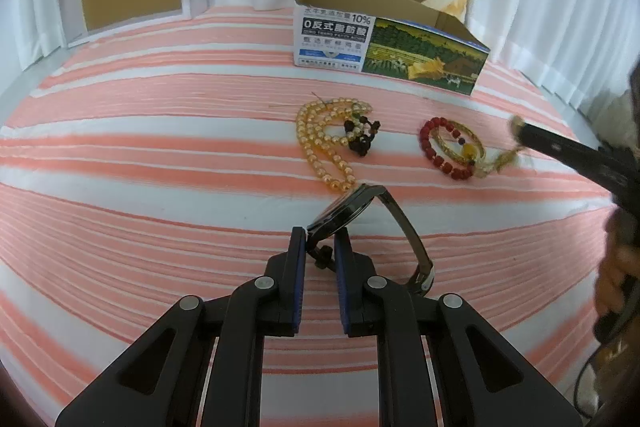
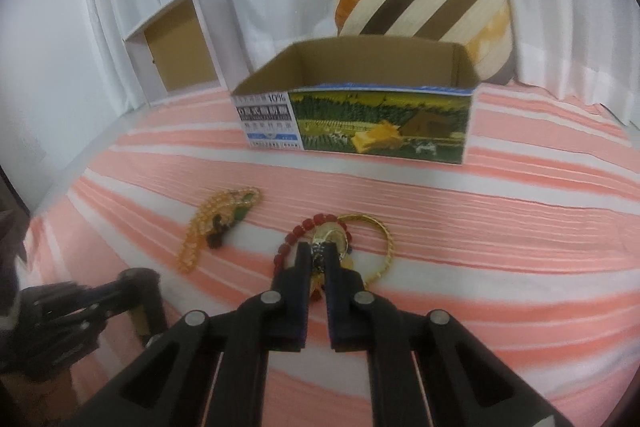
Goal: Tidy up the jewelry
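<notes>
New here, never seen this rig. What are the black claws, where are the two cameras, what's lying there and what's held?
No robot: a person holds a two-finger gripper in each hand, each with a fisheye camera looking along its fingers. The left view shows the left gripper shut on a dark watch, lifted off the striped cloth. The right view shows the right gripper closed on a small, blurred gold-and-dark piece, beside a red bead bracelet and a gold bangle. A yellow bead necklace lies to the left. Behind stands an open printed box, presumably the destination.
</notes>
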`<action>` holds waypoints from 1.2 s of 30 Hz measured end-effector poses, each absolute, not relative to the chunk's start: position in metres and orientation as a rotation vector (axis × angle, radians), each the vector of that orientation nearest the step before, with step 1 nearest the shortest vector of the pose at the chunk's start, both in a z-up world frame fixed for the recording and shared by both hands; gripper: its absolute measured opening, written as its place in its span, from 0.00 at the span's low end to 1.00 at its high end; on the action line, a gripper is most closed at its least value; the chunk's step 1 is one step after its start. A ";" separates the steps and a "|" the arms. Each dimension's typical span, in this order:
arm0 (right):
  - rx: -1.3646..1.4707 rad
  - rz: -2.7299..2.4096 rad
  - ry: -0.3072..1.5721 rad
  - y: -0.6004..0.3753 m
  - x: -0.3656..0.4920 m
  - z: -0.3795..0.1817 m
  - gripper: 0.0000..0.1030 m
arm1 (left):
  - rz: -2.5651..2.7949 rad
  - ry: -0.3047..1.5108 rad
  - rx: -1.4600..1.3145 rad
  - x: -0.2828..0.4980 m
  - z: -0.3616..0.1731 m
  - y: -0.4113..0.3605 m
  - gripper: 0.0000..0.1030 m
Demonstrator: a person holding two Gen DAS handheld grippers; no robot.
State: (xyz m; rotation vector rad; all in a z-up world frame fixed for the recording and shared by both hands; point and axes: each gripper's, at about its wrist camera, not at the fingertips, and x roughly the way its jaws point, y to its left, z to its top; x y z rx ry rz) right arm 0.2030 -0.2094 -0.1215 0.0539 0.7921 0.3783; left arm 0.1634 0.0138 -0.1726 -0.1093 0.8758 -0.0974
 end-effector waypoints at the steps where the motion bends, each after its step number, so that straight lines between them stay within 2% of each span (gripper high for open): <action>1: 0.062 0.374 0.793 -0.216 0.196 -0.119 0.06 | -0.098 0.876 -0.110 0.163 -0.173 0.014 0.12; 8: 0.045 0.274 0.870 -0.252 0.167 -0.144 0.08 | -0.085 0.888 -0.122 0.165 -0.176 0.015 0.16; 9: 0.041 0.256 0.874 -0.257 0.164 -0.150 0.08 | -0.080 0.885 -0.120 0.165 -0.176 0.015 0.19; 10: 0.040 0.248 0.876 -0.259 0.162 -0.152 0.09 | -0.075 0.885 -0.114 0.164 -0.176 0.015 0.33; 11: 0.042 0.241 0.877 -0.262 0.159 -0.155 0.18 | -0.069 0.886 -0.111 0.163 -0.176 0.015 0.50; 12: 0.047 0.233 0.877 -0.264 0.157 -0.156 0.27 | -0.062 0.884 -0.111 0.162 -0.176 0.015 0.57; 13: 0.054 0.221 0.870 -0.266 0.154 -0.156 0.48 | -0.060 0.879 -0.113 0.160 -0.176 0.016 0.61; 14: 0.057 0.204 0.854 -0.268 0.151 -0.155 0.57 | -0.063 0.879 -0.112 0.159 -0.176 0.016 0.61; 24: 0.016 0.214 0.890 -0.249 0.157 -0.161 0.57 | -0.066 0.914 -0.135 0.166 -0.184 0.016 0.65; 28: -0.010 0.202 0.923 -0.240 0.163 -0.168 0.57 | -0.058 0.913 -0.094 0.171 -0.186 0.009 0.63; 30: -0.022 0.194 0.928 -0.237 0.165 -0.168 0.57 | -0.067 0.907 -0.068 0.170 -0.186 0.004 0.45; 31: -0.031 0.187 0.929 -0.235 0.166 -0.168 0.57 | -0.076 0.904 -0.056 0.170 -0.186 0.001 0.29; 32: -0.035 0.183 0.929 -0.233 0.167 -0.168 0.57 | -0.074 0.901 -0.039 0.169 -0.186 -0.001 0.22; 33: -0.040 0.178 0.929 -0.232 0.167 -0.169 0.57 | -0.075 0.899 -0.040 0.169 -0.186 -0.002 0.20; 34: -0.049 0.167 0.927 -0.231 0.167 -0.169 0.45 | -0.081 0.899 -0.054 0.169 -0.186 -0.001 0.19; 35: -0.051 0.161 0.923 -0.232 0.167 -0.168 0.25 | -0.080 0.898 -0.069 0.169 -0.185 0.002 0.17; 36: -0.045 0.161 0.924 -0.233 0.168 -0.168 0.20 | -0.080 0.900 -0.083 0.170 -0.184 0.004 0.16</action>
